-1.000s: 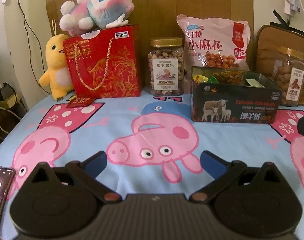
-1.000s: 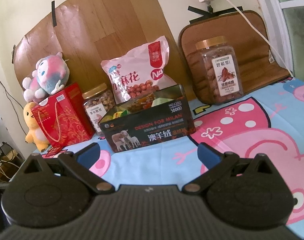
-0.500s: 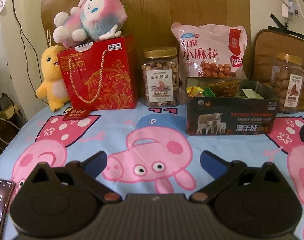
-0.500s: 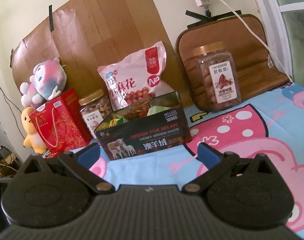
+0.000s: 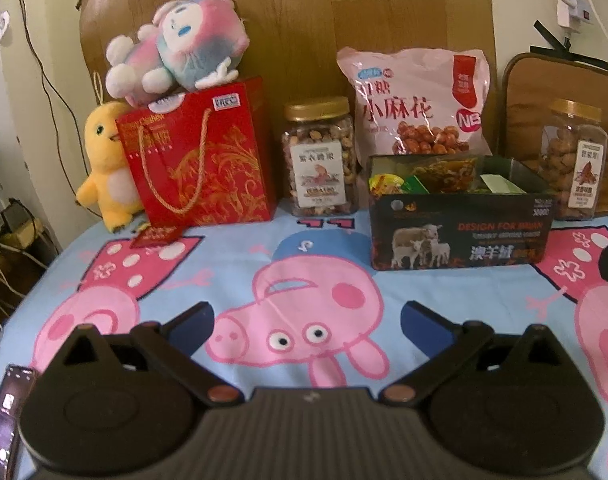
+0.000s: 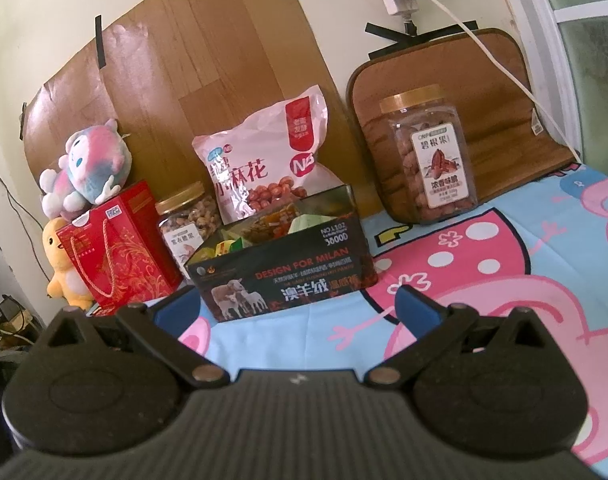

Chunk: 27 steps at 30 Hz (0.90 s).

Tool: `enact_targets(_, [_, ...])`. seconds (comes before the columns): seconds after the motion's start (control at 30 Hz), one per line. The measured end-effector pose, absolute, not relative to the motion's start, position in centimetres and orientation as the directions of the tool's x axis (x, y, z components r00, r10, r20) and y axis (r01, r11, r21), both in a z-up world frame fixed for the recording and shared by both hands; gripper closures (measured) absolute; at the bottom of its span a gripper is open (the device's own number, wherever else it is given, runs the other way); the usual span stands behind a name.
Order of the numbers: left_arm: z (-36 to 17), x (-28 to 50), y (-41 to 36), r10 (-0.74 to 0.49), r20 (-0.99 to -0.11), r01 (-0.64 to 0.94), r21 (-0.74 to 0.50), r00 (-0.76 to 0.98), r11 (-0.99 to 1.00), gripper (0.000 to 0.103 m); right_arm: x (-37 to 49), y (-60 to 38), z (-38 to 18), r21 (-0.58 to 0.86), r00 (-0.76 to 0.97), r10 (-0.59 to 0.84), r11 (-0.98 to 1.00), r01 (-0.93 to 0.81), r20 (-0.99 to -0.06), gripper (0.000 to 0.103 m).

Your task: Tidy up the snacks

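Observation:
A black open box (image 5: 460, 232) (image 6: 280, 272) holding snack packets stands on the pig-print cloth. Behind it leans a pink snack bag (image 5: 416, 104) (image 6: 264, 160). A gold-lidded nut jar (image 5: 320, 156) (image 6: 188, 224) stands left of the bag, and a second nut jar (image 5: 576, 160) (image 6: 428, 152) stands to the right. A red gift bag (image 5: 196, 152) (image 6: 116, 248) is at the left. My left gripper (image 5: 308, 320) is open and empty above the cloth, well short of the snacks. My right gripper (image 6: 296, 304) is open and empty, just in front of the black box.
A pink-blue plush (image 5: 176, 48) sits on the red bag, a yellow plush (image 5: 104, 164) beside it. A phone (image 5: 4, 412) lies at the near left cloth edge. A wooden board (image 5: 288, 20) and a brown cushion (image 6: 464, 100) lean on the wall behind.
Both grippers have drawn back and tilted up slightly, so the snacks sit lower and farther in view. The jaws stay open. No object has moved.

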<state>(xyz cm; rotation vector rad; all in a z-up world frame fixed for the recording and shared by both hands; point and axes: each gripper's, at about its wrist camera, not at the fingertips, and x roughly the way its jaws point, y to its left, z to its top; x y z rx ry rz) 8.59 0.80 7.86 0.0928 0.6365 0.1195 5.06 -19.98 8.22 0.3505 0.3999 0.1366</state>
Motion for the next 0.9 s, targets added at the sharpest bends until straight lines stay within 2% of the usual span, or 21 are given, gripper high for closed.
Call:
enact_targets(0.53, [6.7,9.1,0.5,0.093,-0.67,-0.058,0.075,0.736,0.995,0.0,5.0,-20.1,8.1,0.363,0.91,0.205,0.929,-0.065,-0.361,0.0])
enact_targets(0.9, [6.1,9.1,0.1,0.075,-0.695,-0.041,0.066,0.715,0.997,0.0,5.2,-19.9,7.9,0.359,0.901,0.221,0.93,-0.078,-0.374,0.0])
